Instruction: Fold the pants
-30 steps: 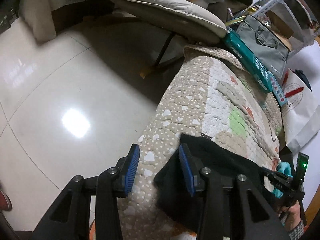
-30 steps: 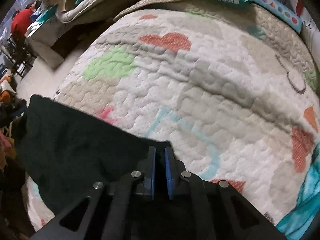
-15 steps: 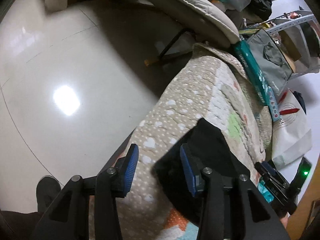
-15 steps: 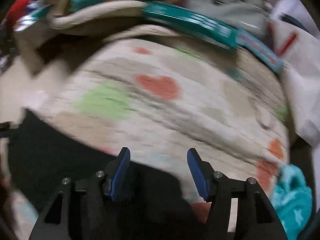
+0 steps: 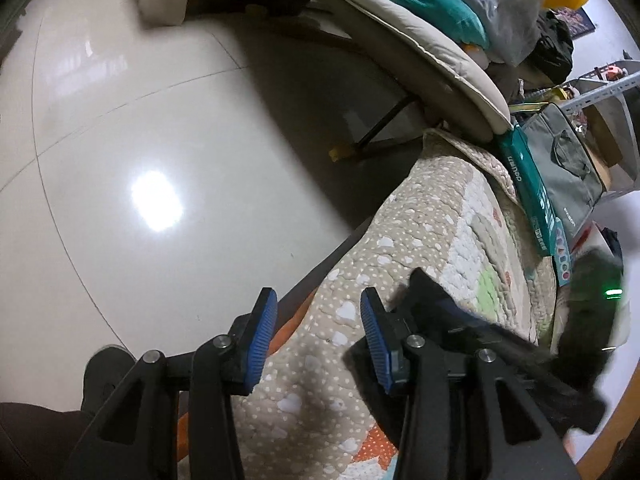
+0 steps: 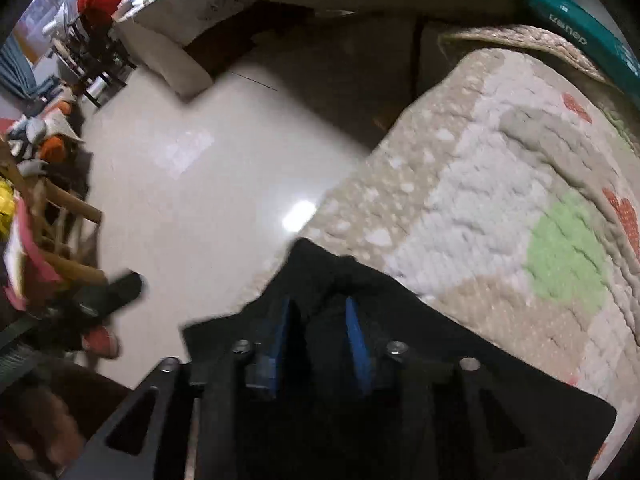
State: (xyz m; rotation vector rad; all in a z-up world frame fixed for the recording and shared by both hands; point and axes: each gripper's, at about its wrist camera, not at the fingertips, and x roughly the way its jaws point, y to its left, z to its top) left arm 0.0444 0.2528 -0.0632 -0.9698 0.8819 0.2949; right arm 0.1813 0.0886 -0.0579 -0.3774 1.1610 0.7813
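Observation:
The black pants (image 6: 460, 344) lie on a quilted patchwork blanket (image 6: 500, 200), reaching to its left edge. In the right wrist view my right gripper (image 6: 318, 334) is open, its blue-padded fingers (image 6: 356, 344) low over the pants' near-left corner. In the left wrist view my left gripper (image 5: 316, 340) is open and empty over the dotted blanket (image 5: 420, 240) edge. The pants (image 5: 424, 292) show just right of its right finger, and the blurred right gripper (image 5: 584, 320) is beside them.
Shiny tile floor (image 5: 140, 160) lies left of the blanket. A padded chair (image 5: 420, 48), a teal box (image 5: 528, 184) and a grey bag (image 5: 568, 164) stand at the far end. Wooden furniture and clutter (image 6: 48, 208) sit at the left.
My right gripper opened, letting go of the pants, and swung left to their left corner. My left gripper stayed open and drew back slightly from the pants.

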